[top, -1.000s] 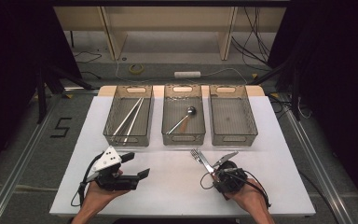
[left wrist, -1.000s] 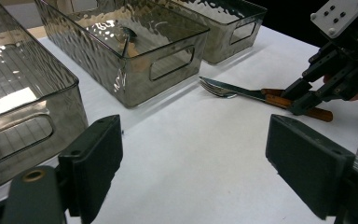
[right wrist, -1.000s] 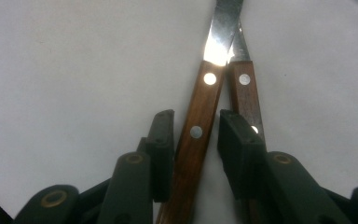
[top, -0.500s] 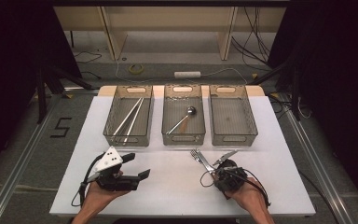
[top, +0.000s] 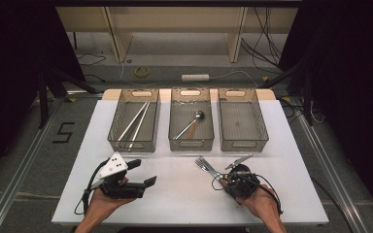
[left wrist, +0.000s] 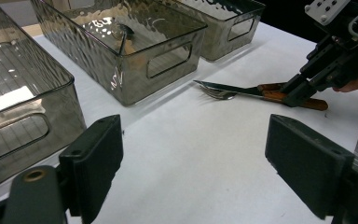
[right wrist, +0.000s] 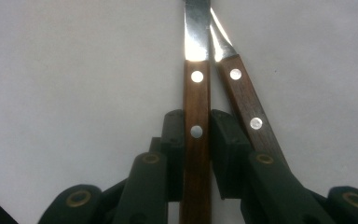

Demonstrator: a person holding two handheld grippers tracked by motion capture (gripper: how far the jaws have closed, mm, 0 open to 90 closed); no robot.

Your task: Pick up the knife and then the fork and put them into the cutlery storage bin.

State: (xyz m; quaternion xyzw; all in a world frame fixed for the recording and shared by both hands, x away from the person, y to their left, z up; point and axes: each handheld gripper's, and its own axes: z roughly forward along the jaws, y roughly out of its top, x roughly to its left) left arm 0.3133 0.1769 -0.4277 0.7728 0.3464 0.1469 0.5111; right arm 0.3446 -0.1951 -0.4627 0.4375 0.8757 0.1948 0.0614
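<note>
A wooden-handled knife (right wrist: 196, 107) lies on the white table (top: 184, 194) beside a wooden-handled fork (right wrist: 247, 105). My right gripper (right wrist: 196, 123) is shut on the knife's handle, a pad pressed against each side; its jaws have just been closing. The fork's handle lies just outside the right-hand jaw. In the high view the right gripper (top: 225, 177) sits at the front right, with the fork (top: 202, 163) pointing toward the bins. My left gripper (top: 142, 173) rests at the front left, open and holding nothing. In its own view the left gripper (left wrist: 200, 154) faces the knife (left wrist: 228, 88).
Three clear grey bins stand in a row at the back. The left bin (top: 117, 127) holds chopsticks (top: 135, 120), the middle bin (top: 190, 144) a metal spoon (top: 190, 124), and the right bin (top: 243, 144) nothing. White tabletop lies between the two grippers.
The right gripper's jaws have drawn in onto the knife handle. Both hands have stayed where they were.
</note>
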